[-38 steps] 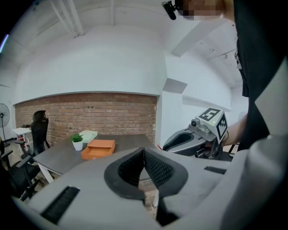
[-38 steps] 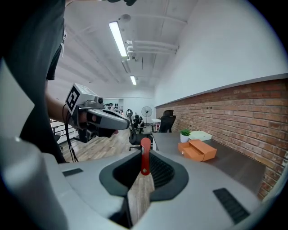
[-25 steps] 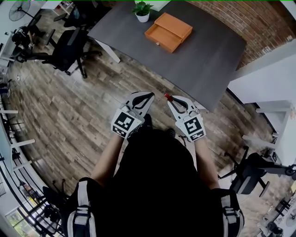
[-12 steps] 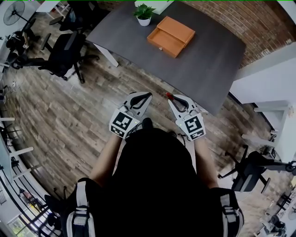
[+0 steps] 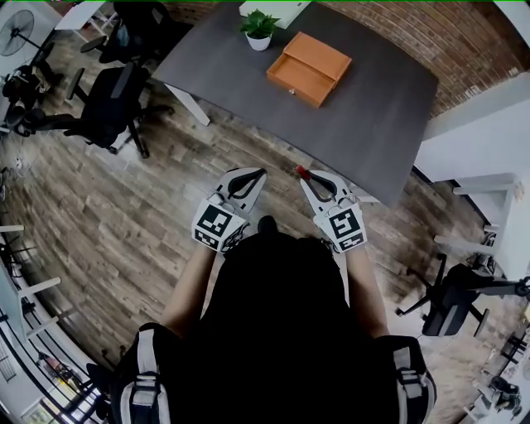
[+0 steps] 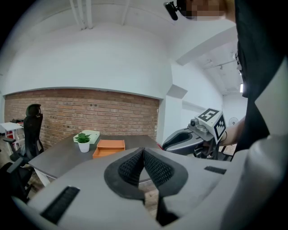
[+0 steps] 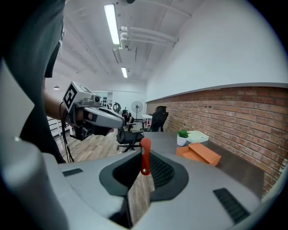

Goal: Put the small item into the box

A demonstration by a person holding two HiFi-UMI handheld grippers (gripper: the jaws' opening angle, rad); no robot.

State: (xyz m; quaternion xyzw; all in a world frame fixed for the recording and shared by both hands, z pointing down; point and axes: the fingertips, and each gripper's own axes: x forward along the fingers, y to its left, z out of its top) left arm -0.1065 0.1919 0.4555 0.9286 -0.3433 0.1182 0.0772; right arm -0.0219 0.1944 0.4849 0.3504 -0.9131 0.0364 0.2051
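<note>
This is an office. A big grey desk (image 5: 364, 108) stands by a red brick wall (image 5: 397, 25), with a little green plant (image 5: 259, 27) near its far edge. Black chairs on wheels (image 5: 112, 95) sit on the wood floor (image 5: 124, 215). Long lights (image 7: 112, 23) run along the white ceiling, and a fan (image 7: 137, 107) stands far back.

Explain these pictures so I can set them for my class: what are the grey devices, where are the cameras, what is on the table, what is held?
There is no robot: a person holds a hand-worked claw in each hand. The head view comes from a camera on the person's head, looking down at the left claw and right claw. The two gripper views come from cameras riding on each claw, looking along its jaws. Ahead stands a grey table carrying an open orange box and a potted plant. The left claw is closed and empty. The right claw pinches a small red tag, not yet in the box.
</note>
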